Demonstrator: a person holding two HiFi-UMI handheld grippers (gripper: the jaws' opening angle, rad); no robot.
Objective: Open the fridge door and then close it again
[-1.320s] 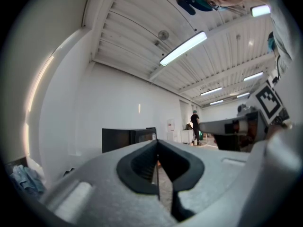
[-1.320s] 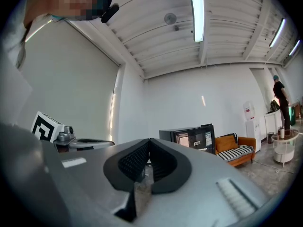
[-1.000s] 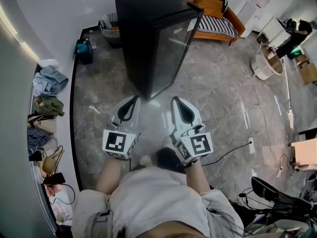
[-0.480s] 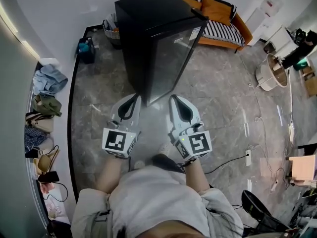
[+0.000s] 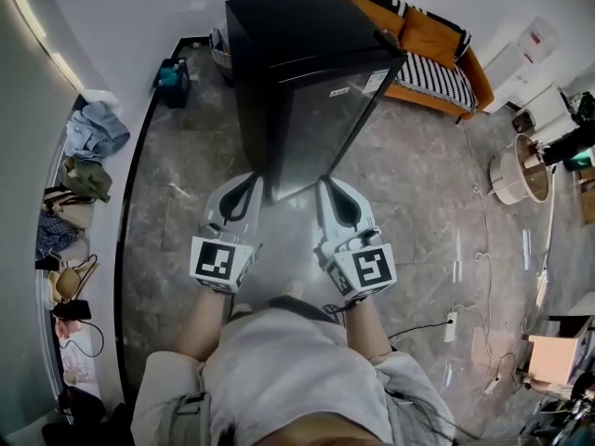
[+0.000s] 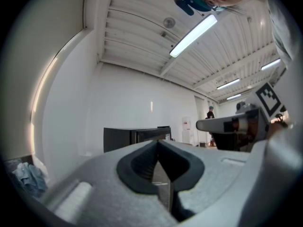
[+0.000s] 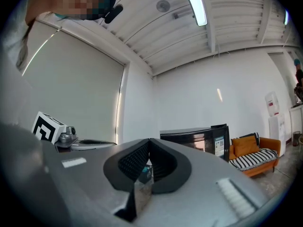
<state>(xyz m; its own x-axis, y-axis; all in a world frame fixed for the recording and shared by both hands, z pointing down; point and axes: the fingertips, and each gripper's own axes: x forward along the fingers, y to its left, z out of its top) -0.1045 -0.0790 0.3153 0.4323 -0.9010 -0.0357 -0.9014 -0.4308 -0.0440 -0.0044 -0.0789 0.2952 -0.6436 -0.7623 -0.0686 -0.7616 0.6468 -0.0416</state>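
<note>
The black fridge [image 5: 297,54] stands on the grey stone floor [image 5: 409,203] at the far middle of the room, close to the white wall. Its glass door [image 5: 321,128] is closed and faces the near right.

The left gripper [image 5: 252,185] and the right gripper [image 5: 325,187] are held out side by side in front of the person, both pointing towards the fridge and neither touching it. In the left gripper view the jaws are clenched together with nothing between them, and the fridge [image 6: 137,135] shows beyond their tips. In the right gripper view the jaws are also pressed tip to tip and empty, with the fridge [image 7: 201,137] ahead and slightly to the right.

Behind the fridge on the far right is an orange sofa [image 5: 423,40] with a striped seat. A pile of clothes [image 5: 93,130] lies along the left wall, and a small blue thing [image 5: 174,74] sits near the wall to the left of the fridge. A white tub [image 5: 517,171] stands well off to the right, and a power strip [image 5: 453,325] lies on the floor at the near right.
</note>
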